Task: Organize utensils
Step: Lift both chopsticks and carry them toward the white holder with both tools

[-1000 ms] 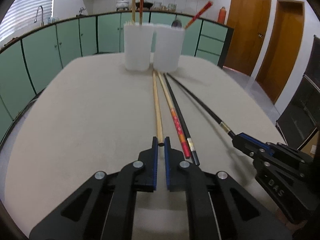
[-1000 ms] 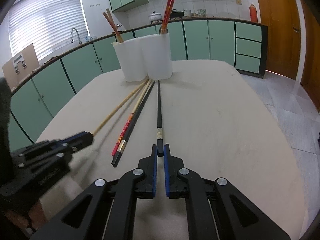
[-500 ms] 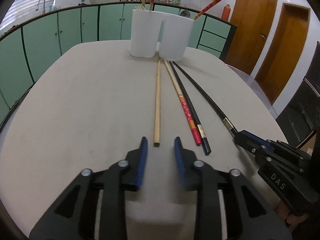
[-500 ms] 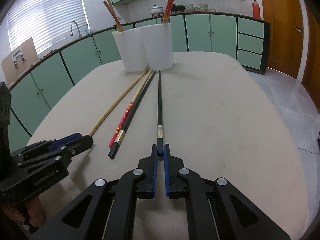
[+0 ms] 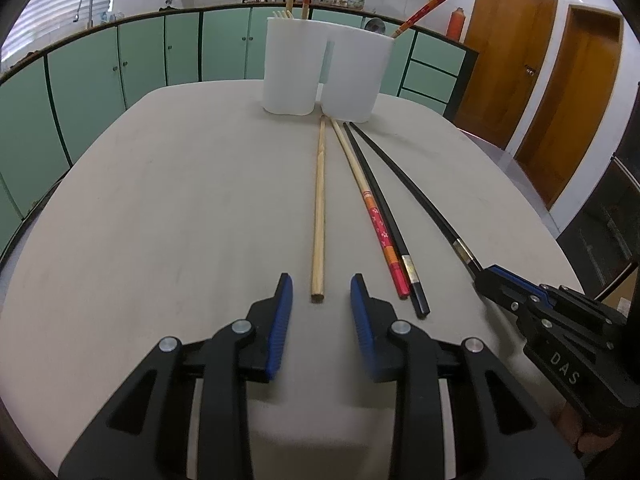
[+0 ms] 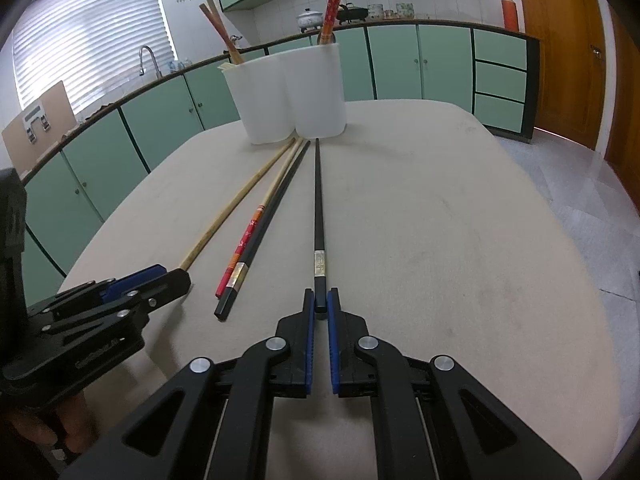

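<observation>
Several chopsticks lie side by side on the beige table [image 5: 160,208], pointing at two white holders [image 5: 326,72]. My left gripper [image 5: 321,288] is open, its jaws on either side of the near end of the bamboo chopstick [image 5: 319,208], not touching it. A red patterned chopstick [image 5: 376,224] and a black one [image 5: 384,216] lie to its right. My right gripper [image 6: 321,304] is shut on the near end of another black chopstick [image 6: 318,208], which lies flat on the table. It also shows in the left wrist view [image 5: 486,276].
The holders [image 6: 288,96] stand at the table's far edge with chopsticks upright in them. Green cabinets [image 5: 120,68] ring the room and wooden doors [image 5: 560,96] are at the right. The table edge curves close on both sides.
My left gripper has opened, let go of the bamboo chopstick's end and drawn back slightly. The right gripper has stayed shut on the black chopstick.
</observation>
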Tool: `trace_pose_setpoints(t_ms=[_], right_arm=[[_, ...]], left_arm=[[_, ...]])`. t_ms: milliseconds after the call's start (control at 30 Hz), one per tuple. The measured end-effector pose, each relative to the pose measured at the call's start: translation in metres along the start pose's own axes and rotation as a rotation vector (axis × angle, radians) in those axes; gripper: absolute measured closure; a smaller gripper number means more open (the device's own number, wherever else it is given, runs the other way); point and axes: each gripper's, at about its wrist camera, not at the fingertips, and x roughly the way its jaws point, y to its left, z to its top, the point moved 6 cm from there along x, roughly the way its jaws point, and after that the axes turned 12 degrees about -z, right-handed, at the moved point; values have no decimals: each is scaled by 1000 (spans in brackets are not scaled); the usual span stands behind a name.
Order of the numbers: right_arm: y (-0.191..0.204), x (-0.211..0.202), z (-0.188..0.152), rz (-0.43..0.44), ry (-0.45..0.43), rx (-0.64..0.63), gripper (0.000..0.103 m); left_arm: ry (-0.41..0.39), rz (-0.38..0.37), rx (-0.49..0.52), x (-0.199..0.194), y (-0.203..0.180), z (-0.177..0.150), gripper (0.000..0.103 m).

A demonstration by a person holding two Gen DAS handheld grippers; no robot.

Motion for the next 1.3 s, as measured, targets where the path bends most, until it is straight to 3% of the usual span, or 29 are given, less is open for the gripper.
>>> trace_pose_setpoints(t_ms=[133, 200, 433, 633, 933, 1300], right_arm=[[1, 1, 0, 2, 3, 1, 97], [0, 1, 0, 1, 3, 1, 97], [-1, -2, 2, -9, -3, 2, 97], [-6, -23, 23, -10, -70, -3, 97], [-20, -78, 94, -24, -207, -37, 97], [-12, -95, 175, 36, -186, -110, 97]], left_arm=[[10, 7, -8, 3, 0, 2, 83], [21, 4, -15, 6, 0, 4, 97], [15, 9, -5, -2, -2, 3, 97], [-82, 30, 50, -38, -13, 28, 97], [-272, 13, 137, -104, -41, 97, 97], [-308, -39, 167, -118, -57, 160, 97]])
